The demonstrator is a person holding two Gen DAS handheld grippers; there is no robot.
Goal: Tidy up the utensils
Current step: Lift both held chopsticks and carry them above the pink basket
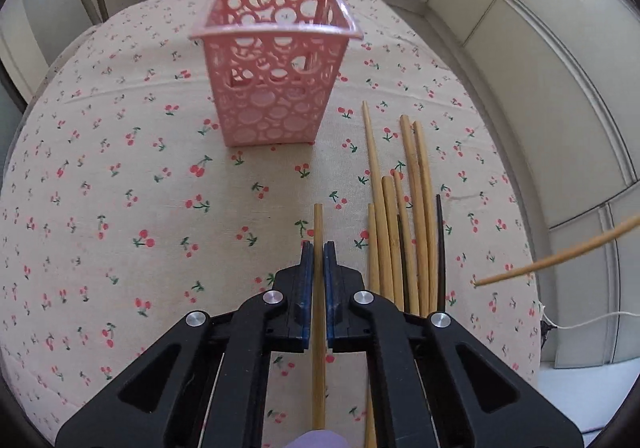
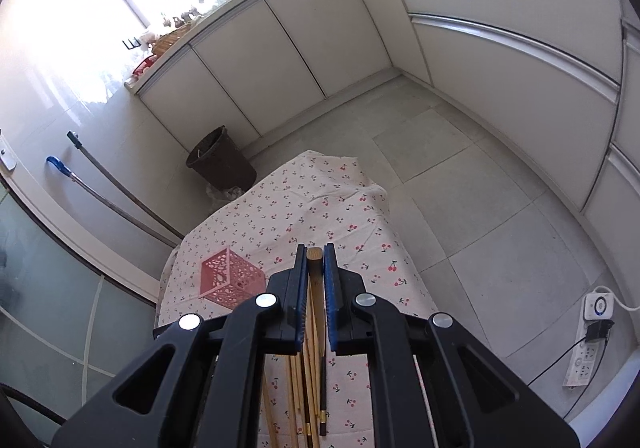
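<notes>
Left gripper (image 1: 319, 248), jaws clamped on a pale bamboo chopstick (image 1: 318, 224) lying along the fingers. Right gripper (image 2: 315, 252), jaws pinched on a second bamboo chopstick (image 2: 314, 262), its blunt end showing between the blue pads; whether its far end still rests on the cloth cannot be told. Loose bundle of wooden chopsticks (image 1: 404, 216) on the cherry-print tablecloth (image 1: 120, 176), right of the upright pink perforated plastic basket (image 1: 276, 68), apart from it.
</notes>
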